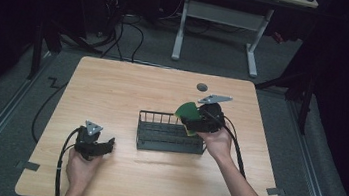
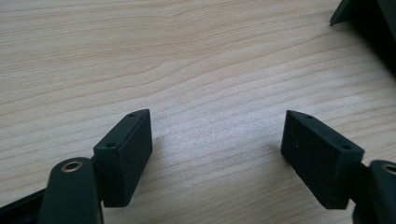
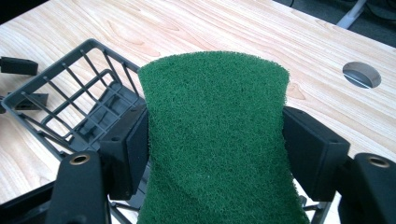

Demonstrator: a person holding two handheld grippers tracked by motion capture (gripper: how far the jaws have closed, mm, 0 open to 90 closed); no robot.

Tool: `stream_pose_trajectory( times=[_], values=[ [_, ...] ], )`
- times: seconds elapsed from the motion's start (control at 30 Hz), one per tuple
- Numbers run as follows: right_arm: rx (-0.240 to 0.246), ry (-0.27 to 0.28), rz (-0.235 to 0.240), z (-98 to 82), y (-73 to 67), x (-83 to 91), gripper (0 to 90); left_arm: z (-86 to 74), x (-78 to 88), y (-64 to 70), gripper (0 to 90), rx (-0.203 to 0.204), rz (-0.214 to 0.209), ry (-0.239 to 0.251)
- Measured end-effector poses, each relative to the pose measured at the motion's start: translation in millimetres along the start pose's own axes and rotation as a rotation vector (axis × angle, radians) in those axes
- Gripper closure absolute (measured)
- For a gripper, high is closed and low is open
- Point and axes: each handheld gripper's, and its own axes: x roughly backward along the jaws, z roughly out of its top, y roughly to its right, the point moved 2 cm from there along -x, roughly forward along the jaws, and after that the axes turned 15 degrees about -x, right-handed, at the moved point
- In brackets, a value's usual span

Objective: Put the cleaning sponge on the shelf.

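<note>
Green pad: a sponge [image 3: 215, 140] with a coarse green scouring face, clamped between the fingers of the right gripper [image 1: 195, 119]; a yellow edge shows under it in the high view.
Sponge position: raised above the right end of the rack [image 1: 170, 133], right of centre on the surface [image 1: 113, 85].
Sponge attitude: green face towards the right gripper camera, top edge bowed slightly, sides pinched in at the pads.
Right fingers: set wide, both pads [image 3: 128, 144] pressing the sponge sides.
Rack: dark wire basket, long side running left to right, standing at mid-surface; its bars lie below and left of the sponge in the right gripper view.
Left gripper [image 1: 106, 146]: near-left part of the surface, well apart from the rack's left end, held low over the wood.
Left fingers [image 2: 123, 156]: spread wide, bare wood between them.
Surface: light wood grain, with a grey round cable port [image 1: 202, 87] at the far side, right of centre.
</note>
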Motion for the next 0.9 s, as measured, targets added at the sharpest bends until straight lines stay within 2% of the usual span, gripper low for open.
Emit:
stream_pose_trajectory(
  times=[0.23,0.9],
  values=[
    [-0.014,0.003,-0.005,-1.4,0.0,-2.6,29.6,0.0,0.0,0.0,25.1,0.000,0.000,0.000],
    [0.009,-0.010,-0.043,-5.4,-2.8,-10.7,28.9,0.0,0.0,0.0,25.1,0.000,0.000,0.000]
  ],
)
